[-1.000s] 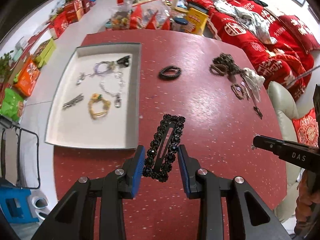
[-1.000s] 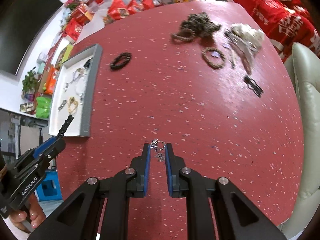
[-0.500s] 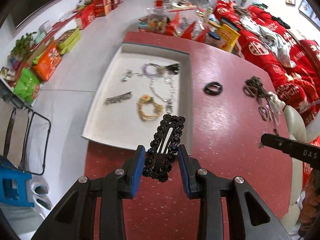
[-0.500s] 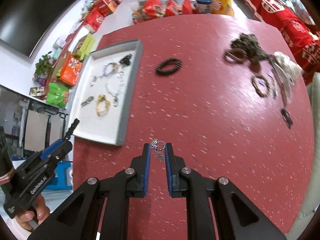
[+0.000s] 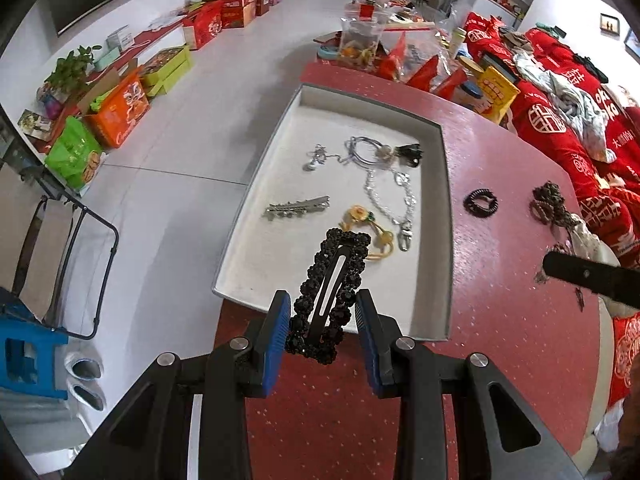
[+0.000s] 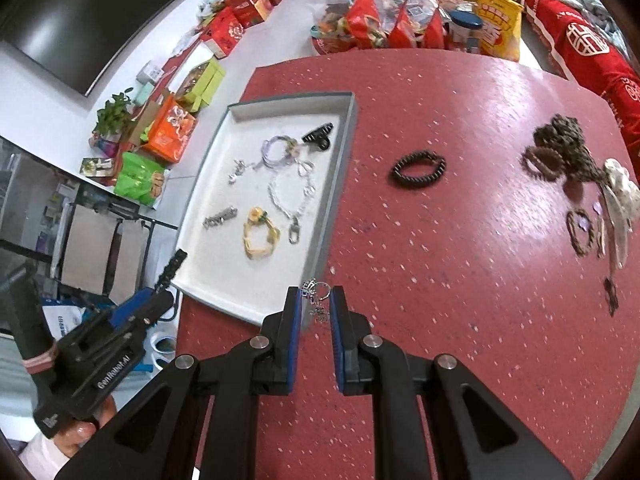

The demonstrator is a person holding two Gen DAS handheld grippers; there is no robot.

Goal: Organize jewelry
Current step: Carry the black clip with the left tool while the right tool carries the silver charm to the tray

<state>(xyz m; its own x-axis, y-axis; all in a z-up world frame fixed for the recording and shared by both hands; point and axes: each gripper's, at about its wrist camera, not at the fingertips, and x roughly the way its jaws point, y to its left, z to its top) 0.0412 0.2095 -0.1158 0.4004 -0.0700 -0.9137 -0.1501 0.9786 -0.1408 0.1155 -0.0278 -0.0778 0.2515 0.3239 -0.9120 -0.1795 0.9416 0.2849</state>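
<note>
My left gripper is shut on a black beaded hair clip and holds it above the near edge of the white tray. The tray holds a silver clip, a yellow bracelet, a silver chain and other pieces. My right gripper is shut on a small silver ring charm, over the red table near the tray's near right corner. The left gripper also shows in the right wrist view.
On the red table lie a black coil hair tie, a brown bead pile, a small bracelet and pale clips. Snack bags and jars stand at the far edge. A red sofa is at right.
Both grippers have moved left toward the tray with their pieces held. The left gripper now has the hair clip over the tray's near edge.
</note>
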